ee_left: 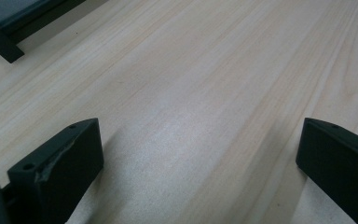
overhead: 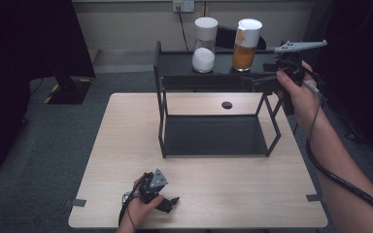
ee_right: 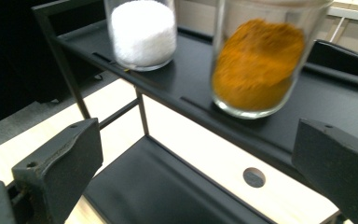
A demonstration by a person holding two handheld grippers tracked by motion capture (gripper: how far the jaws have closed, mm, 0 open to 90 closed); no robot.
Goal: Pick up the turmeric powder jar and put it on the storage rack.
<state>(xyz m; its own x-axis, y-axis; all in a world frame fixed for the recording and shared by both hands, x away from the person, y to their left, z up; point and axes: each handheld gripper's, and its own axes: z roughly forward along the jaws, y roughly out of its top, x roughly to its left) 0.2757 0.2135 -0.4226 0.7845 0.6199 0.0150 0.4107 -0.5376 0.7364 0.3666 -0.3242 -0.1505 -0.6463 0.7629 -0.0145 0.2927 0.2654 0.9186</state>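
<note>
Two glass jars with white lids stand on the top shelf of a black two-tier rack [overhead: 175,63]. One holds white powder [overhead: 205,46], the other orange powder [overhead: 246,44]. My right gripper [overhead: 255,81] is at the right end of that shelf, open, a little short of the orange jar [ee_right: 256,65] with nothing between its jaws [ee_right: 196,140]. The white jar [ee_right: 142,32] stands farther along the shelf. My left gripper [overhead: 171,202] rests low near the table's front edge, open over bare wood [ee_left: 198,140].
The rack's lower shelf [overhead: 213,136] sits on the light wooden table [overhead: 126,145]. A round hole [overhead: 227,105] lies in the tabletop behind it. A rack foot [ee_left: 4,44] shows far ahead of the left jaws. Grey tape marks [overhead: 77,202] sit at the front corners.
</note>
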